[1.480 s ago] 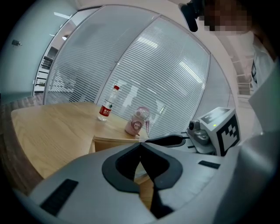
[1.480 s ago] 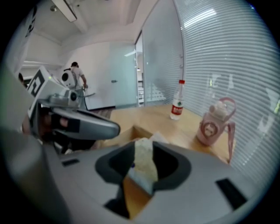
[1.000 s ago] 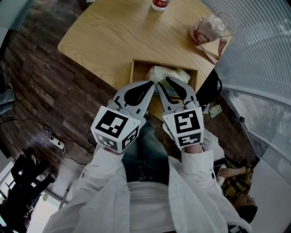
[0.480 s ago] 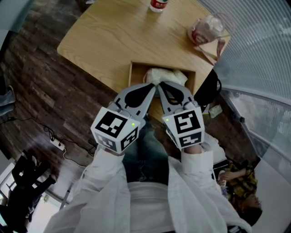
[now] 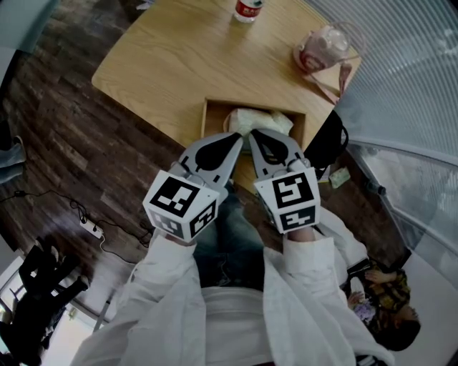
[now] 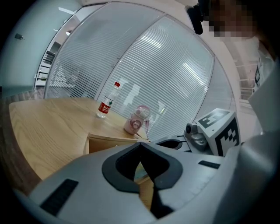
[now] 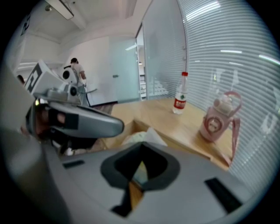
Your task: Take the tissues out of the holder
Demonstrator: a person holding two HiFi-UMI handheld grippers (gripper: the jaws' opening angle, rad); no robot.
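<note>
An open wooden holder (image 5: 213, 114) sits at the near edge of the table, with crumpled white tissues (image 5: 259, 119) in it. Both grippers hover side by side just in front of it, tips almost touching each other. My left gripper (image 5: 240, 134) is shut and empty. My right gripper (image 5: 252, 134) has just been closing and now stands shut, with nothing between its jaws. In the right gripper view the tissues (image 7: 142, 136) lie just beyond the closed tips (image 7: 142, 148), and the left gripper (image 7: 117, 127) reaches in from the left. The left gripper view shows the holder's wall (image 6: 109, 142) past its shut tips (image 6: 140, 146).
A water bottle with a red cap (image 5: 248, 8) stands at the table's far edge. A pink bottle with a strap (image 5: 322, 48) stands far right. A power strip (image 5: 89, 225) lies on the dark wood floor to the left. A person (image 7: 78, 72) stands far off.
The right gripper's jaws have gone from open to shut. Both grippers stayed in place in front of the holder.
</note>
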